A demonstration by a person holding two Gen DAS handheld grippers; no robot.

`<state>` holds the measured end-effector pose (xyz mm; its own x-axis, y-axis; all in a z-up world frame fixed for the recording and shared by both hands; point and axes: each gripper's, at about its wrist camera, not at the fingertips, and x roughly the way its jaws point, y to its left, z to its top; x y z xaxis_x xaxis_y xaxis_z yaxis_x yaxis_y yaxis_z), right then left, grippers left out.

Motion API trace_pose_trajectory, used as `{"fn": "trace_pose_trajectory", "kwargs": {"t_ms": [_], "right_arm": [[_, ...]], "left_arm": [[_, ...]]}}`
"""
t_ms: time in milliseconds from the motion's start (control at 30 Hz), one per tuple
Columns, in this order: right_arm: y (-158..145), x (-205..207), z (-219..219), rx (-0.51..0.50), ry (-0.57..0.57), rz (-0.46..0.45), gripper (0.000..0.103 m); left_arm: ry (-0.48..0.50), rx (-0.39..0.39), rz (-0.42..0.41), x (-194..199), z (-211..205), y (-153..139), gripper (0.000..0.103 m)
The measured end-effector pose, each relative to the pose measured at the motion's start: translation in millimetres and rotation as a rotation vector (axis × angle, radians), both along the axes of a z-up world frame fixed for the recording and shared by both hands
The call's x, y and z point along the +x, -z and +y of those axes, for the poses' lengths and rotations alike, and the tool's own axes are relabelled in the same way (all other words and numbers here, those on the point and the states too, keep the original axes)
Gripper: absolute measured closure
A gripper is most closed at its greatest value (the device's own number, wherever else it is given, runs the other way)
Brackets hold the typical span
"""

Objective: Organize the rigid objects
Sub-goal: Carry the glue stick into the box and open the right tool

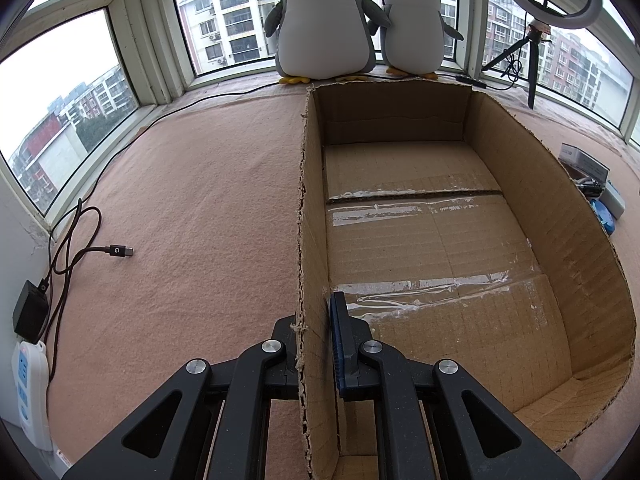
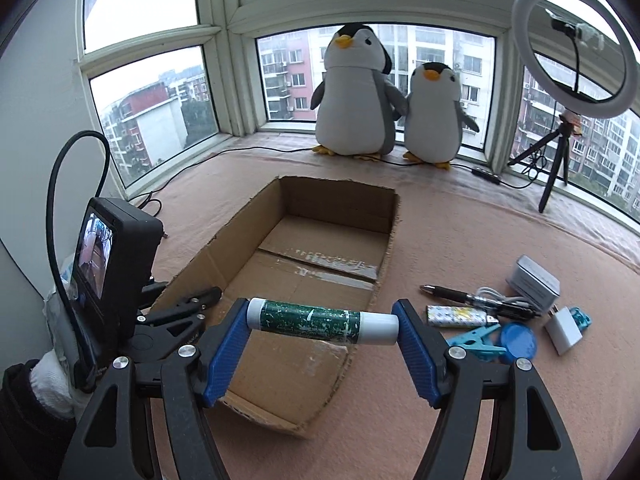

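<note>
An open cardboard box [image 1: 520,184] lies on the pink cloth with nothing inside. My left gripper [image 1: 314,320] is shut on the box's left wall, one finger outside and one blue-padded finger inside. In the right wrist view the box [image 2: 340,204] sits ahead, and the left gripper [image 2: 192,304] clamps its near-left wall. My right gripper [image 2: 322,312] is shut on a green-and-white tube [image 2: 304,320], held end to end between the blue pads. The tube hangs crosswise above the near end of the box.
Loose items lie right of the box: a pen [image 2: 448,292], a patterned stick [image 2: 456,316], a blue clip [image 2: 476,342], a blue lid [image 2: 518,340], a white charger [image 2: 564,330] and a grey tin [image 2: 532,280]. Two plush penguins [image 2: 356,92] and a ring light [image 2: 576,44] stand at the window. A power strip [image 1: 30,392] lies left.
</note>
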<state>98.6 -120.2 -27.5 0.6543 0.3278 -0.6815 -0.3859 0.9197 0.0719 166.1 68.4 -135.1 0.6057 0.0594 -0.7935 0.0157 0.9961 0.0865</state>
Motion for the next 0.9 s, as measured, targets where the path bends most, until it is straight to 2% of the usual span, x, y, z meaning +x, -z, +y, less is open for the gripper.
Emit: {"fn": "trace_pose_trajectory", "kwargs": {"t_ms": [333, 533, 900], "right_arm": [[13, 6, 17, -0.011, -0.027, 0.032, 0.035], [14, 3, 19, -0.001, -0.037, 0.03, 0.03], [7, -6, -12, 0.069, 0.001, 0.038, 0.03]], "left_arm": [[0.0, 0.0, 0.0, 0, 0, 0, 0.094], [-0.001, 0.002, 0.0, 1, -1, 0, 0.094], [-0.002, 0.003, -0.001, 1, -2, 0, 0.093]]}}
